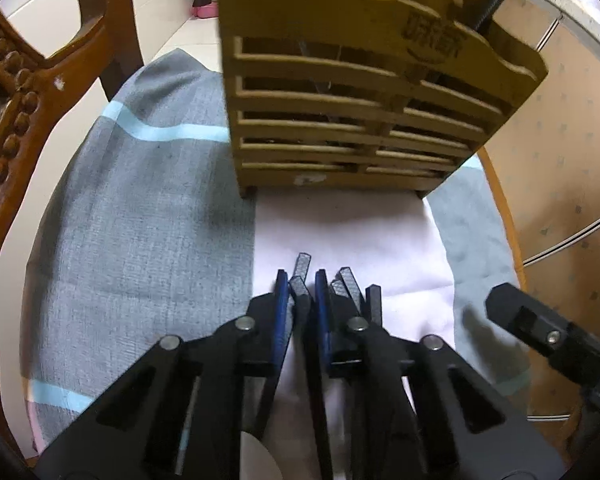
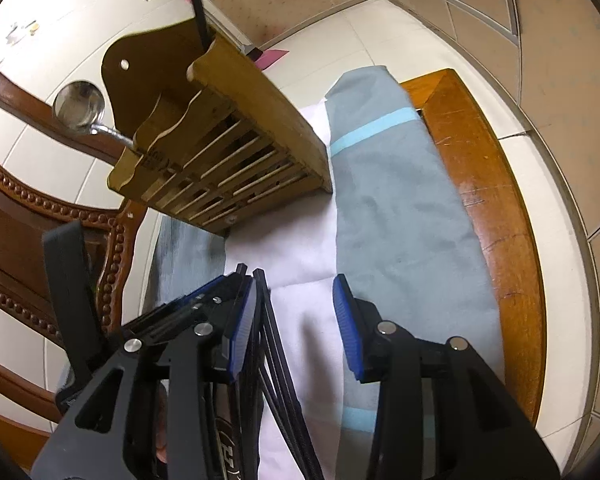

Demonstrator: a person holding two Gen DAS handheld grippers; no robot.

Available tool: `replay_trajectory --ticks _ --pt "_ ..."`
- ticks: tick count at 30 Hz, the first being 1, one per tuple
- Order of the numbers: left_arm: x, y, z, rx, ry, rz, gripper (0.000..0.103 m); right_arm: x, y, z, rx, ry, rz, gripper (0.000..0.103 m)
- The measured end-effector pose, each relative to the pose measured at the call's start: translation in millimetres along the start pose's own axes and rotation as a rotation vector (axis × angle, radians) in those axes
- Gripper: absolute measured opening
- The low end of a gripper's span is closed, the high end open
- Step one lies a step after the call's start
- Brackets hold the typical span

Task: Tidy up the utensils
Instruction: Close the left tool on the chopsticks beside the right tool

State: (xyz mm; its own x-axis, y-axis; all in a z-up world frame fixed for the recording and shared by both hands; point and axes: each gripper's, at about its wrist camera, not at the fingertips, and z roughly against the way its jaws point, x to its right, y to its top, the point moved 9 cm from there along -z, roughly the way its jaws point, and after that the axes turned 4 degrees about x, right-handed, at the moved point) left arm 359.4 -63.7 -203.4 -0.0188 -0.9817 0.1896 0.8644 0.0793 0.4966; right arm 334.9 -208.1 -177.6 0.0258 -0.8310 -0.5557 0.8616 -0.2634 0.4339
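Wooden worktop, orange-brown, scratched (bare along one edge). Grey cloth with light-blue stripes spread over it; white cloth lies between grey parts. Slatted wooden utensil holder stands on cloths, base on white cloth's far end.

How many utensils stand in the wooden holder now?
2: a metal ladle at one end, a black handle at the other. Others may be hidden inside the wooden holder.
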Motion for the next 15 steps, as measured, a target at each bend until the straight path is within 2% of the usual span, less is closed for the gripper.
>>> replay_trajectory --ticks 10,13,15 --pt "-12 13 39 0.068 -0.071 0.012 0.013 -23 -9 -16 -0.032 0.018 0.033 0.04" --pt "-18 17 45 0.077 -0.077 0.01 0.013 -36 -15 -21 -0.047 0.062 0.041 0.04" --pt "-20 15 49 0.078 -0.078 0.012 0.013 -48 -16 -20 -0.036 0.096 0.056 0.047"
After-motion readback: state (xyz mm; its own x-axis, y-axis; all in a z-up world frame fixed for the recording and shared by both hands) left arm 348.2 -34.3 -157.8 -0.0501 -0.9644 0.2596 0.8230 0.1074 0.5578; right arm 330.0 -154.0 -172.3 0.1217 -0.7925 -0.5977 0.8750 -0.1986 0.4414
